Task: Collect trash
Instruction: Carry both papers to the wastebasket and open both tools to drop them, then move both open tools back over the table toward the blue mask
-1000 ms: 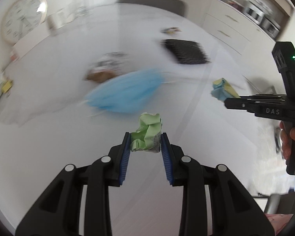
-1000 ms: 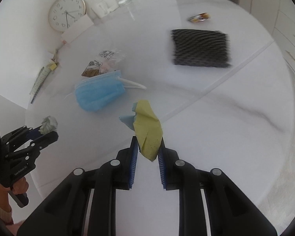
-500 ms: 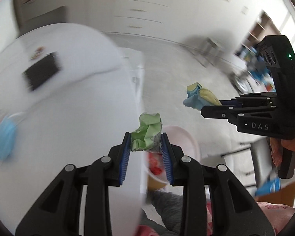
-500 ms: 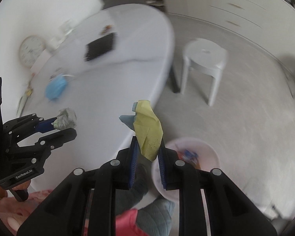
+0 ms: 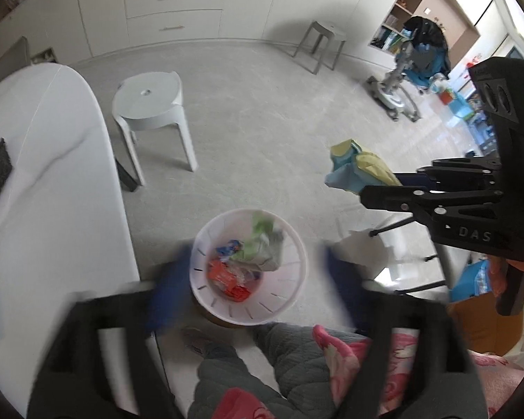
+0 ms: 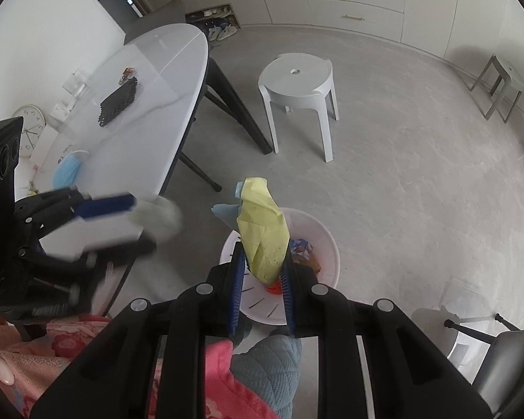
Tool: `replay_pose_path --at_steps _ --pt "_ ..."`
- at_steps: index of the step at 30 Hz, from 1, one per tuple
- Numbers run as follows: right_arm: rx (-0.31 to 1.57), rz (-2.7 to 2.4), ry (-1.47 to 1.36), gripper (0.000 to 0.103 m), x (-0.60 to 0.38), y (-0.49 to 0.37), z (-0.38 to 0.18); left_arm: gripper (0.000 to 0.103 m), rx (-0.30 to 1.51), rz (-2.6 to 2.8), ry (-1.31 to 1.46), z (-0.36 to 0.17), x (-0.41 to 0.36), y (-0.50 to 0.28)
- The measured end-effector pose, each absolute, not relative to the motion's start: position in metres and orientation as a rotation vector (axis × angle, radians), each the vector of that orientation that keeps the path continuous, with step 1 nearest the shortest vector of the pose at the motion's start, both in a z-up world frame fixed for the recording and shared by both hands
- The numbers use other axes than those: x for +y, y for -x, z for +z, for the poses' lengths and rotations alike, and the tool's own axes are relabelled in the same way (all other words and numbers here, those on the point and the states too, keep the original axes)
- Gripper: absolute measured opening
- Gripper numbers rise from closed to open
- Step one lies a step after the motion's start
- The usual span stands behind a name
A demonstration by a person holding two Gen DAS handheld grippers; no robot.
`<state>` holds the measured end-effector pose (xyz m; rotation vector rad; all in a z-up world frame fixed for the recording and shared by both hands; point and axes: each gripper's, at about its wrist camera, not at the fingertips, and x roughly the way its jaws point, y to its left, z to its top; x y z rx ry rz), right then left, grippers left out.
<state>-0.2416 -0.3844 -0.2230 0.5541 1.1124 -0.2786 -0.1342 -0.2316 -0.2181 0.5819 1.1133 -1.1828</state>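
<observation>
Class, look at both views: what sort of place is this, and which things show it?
Probably a home dining or living area: a white table, built-in drawers, a plastic stool and shoes in a floor-level cubby.

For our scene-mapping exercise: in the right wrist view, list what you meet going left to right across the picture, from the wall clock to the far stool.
Wall clock → blue face mask → black mesh mat → yellow paper → white stool → grey stool.

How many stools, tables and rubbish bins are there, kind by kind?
Stools: 2, the white stool and the grey stool
Tables: 1, the white table
Rubbish bins: 1, the white bin
Total: 4
</observation>
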Motion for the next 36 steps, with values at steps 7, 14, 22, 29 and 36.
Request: replay_pose_path --at_steps 7,14,22,29,36 --pt "1.127 -0.254 -0.547 0.021 -0.383 0.241 -0.225 0.095 1.068 -1.179 -0.599 -0.213 -0.23 0.133" --pt "1.145 -0.23 -0.531 0.022 -0.379 0.232 -0.229 0.095 1.072 -1.141 -0.586 -0.211 -0.221 0.121" --pt "1.152 -0.305 -0.486 0.1 -0.374 0.222 -0.228 0.095 1.084 -1.094 -0.552 -0.208 -0.204 0.107" --pt "1.149 -0.317 -0.496 0.1 -0.374 0.209 -0.225 0.095 1.091 -1.053 -0.523 -0.206 -0.191 0.097" --pt "1.158 -0.291 -0.481 0.1 -0.362 0.194 -0.224 0.095 1.106 -1.004 -0.478 -0.204 -0.173 0.082"
